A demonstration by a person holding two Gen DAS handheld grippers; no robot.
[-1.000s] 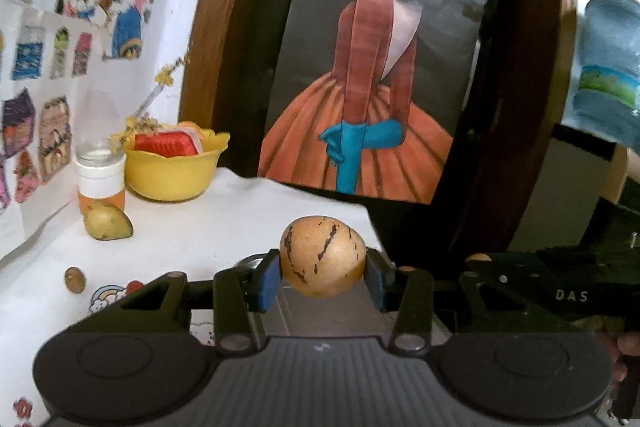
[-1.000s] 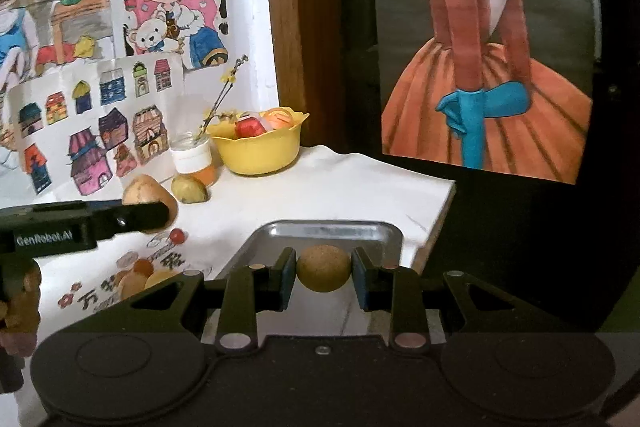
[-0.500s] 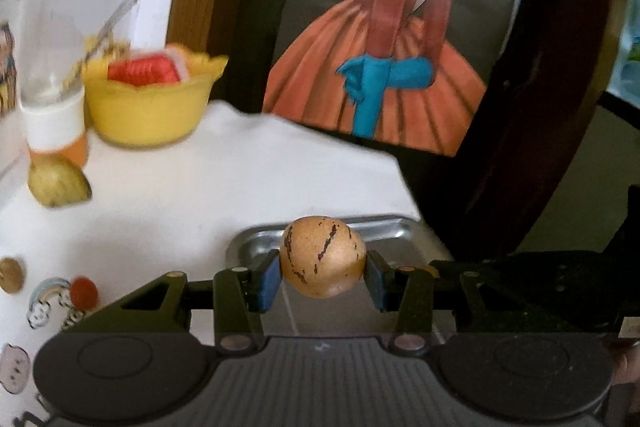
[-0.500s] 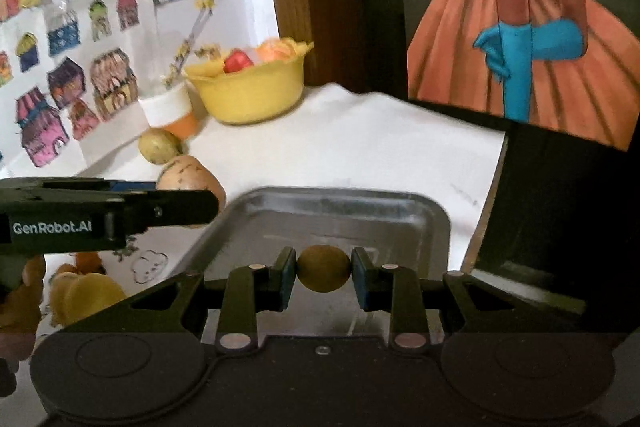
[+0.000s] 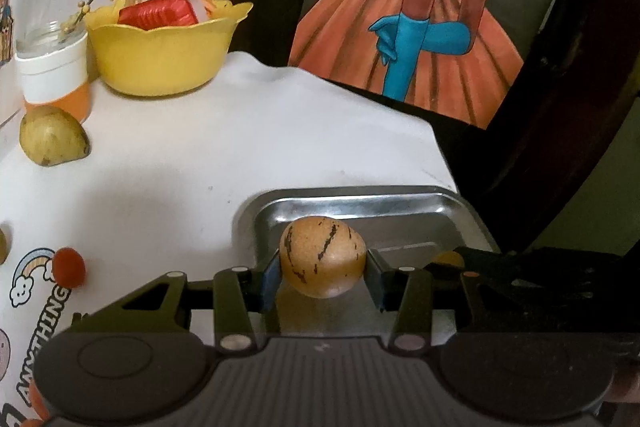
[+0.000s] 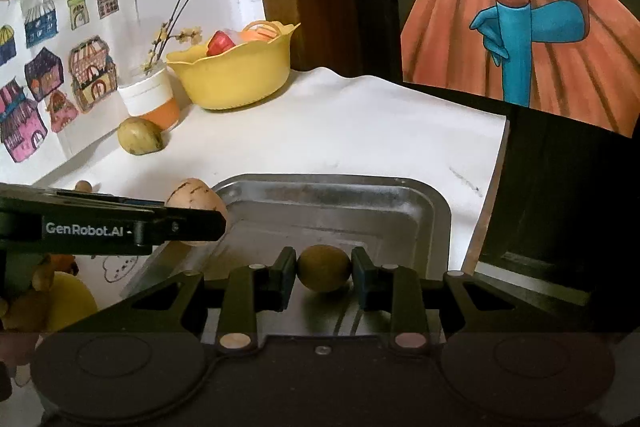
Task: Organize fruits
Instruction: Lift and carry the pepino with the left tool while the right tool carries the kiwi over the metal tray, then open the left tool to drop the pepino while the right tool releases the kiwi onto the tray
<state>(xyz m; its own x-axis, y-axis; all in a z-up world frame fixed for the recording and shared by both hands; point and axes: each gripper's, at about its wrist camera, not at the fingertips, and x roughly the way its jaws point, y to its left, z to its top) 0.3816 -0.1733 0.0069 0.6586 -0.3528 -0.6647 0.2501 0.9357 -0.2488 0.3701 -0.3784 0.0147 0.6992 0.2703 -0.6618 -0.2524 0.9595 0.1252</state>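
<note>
Off to the left of my left tongs [image 5: 322, 273], a green pear-like fruit [image 5: 53, 141] and a small red fruit [image 5: 69, 267] lie loose on the counter [image 5: 240, 139], so sorting is unfinished. Those tongs grip a striped tan fruit [image 5: 322, 255] over the metal tray's [image 5: 360, 201] left end. My right tongs [image 6: 323, 273] clamp a small olive-brown fruit [image 6: 323, 267] above the tray's middle. Nothing lies in the tray that I can see; both fruits look ready to set down.

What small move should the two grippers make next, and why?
Probably lower both and open: the left gripper holds the striped fruit and the right gripper the small brown fruit, both above the metal tray.
</note>
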